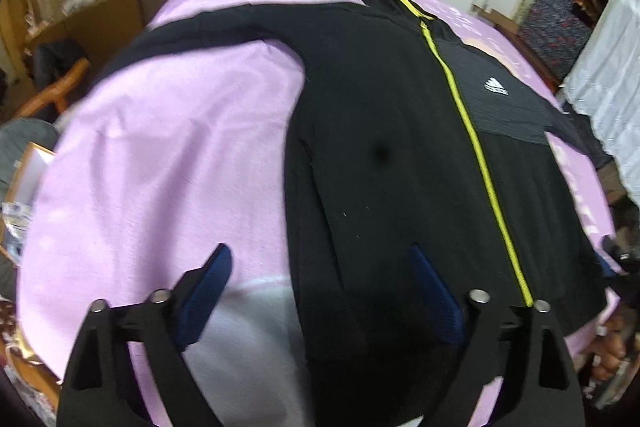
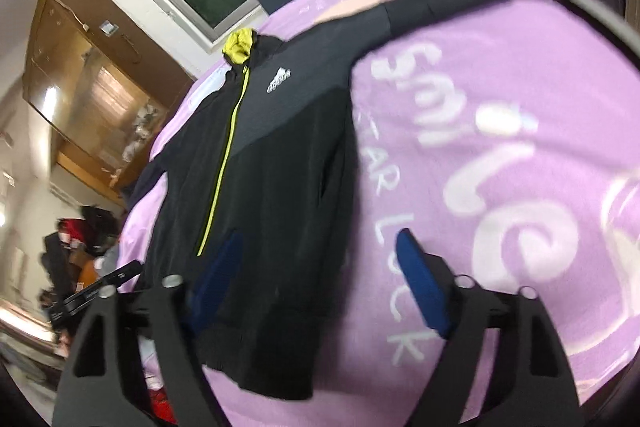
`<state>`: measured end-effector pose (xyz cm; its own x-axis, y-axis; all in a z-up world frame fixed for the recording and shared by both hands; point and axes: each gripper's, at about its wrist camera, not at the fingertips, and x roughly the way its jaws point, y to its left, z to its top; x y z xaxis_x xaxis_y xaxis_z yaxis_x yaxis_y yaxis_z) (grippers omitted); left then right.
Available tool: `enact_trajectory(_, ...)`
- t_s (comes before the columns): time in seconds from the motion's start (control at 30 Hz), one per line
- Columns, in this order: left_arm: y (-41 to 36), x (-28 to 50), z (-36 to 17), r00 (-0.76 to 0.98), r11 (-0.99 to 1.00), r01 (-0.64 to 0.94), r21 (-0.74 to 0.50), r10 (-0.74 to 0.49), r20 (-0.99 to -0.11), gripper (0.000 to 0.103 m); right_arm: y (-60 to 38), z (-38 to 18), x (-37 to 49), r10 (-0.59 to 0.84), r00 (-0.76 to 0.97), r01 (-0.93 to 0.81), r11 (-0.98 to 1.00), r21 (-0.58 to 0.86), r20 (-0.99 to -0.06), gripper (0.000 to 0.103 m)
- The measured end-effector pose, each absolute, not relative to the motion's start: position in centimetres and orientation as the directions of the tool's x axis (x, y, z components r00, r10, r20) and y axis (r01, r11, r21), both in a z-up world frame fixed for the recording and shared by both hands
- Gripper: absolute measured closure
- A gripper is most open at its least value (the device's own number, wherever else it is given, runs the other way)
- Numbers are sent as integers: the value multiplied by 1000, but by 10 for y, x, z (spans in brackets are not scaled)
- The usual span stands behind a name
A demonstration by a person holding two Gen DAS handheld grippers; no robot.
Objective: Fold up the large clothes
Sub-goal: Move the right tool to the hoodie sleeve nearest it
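One black jacket (image 1: 380, 155) with one yellow zipper (image 1: 476, 147) lies flat on a pink blanket (image 1: 172, 155), both sleeves spread. My left claw (image 1: 320, 291) hangs released above its hem; my right claw (image 2: 320, 279), also released, straddles the hem's other edge. Nothing sits between either claw's two blue pads (image 1: 208, 291).

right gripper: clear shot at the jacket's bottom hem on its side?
Probably yes. The right gripper is open and straddles the jacket's side edge near the hem, one finger over black fabric, the other over the pink blanket. Nothing lies on that corner; contact not yet visible.
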<state>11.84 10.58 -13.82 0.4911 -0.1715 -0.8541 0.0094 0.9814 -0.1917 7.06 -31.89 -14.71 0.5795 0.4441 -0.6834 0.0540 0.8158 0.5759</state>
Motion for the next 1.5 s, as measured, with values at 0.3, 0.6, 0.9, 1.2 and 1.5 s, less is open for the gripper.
enact_trajectory(0.3, 99, 111, -148, 442, 965, 100, -244, -262, -858, 32, -293, -153, 66, 534, 509, -56, 803, 593, -675, 57)
enact_trajectory(0.6, 104, 113, -153, 446, 969, 108, -222, -247, -860, 81, -291, -162, 63, 458, 471, -74, 872, 483, -754, 90)
enact_trajectory(0.9, 99, 126, -88, 598, 987, 134, -90, -153, -787, 38, -277, -120, 79, 438, 501, -176, 896, 407, -746, 81)
enact_trajectory(1.2, 72, 184, -114, 538, 988, 132, -76, -135, -832, 38, -281, -102, 114, 419, 542, -142, 900, 411, -728, 59)
enact_trajectory(1.5, 49, 187, -135, 504, 978, 196, -69, -161, -849, 38, -277, -112, 97, 453, 506, -178, 888, 425, -734, 82)
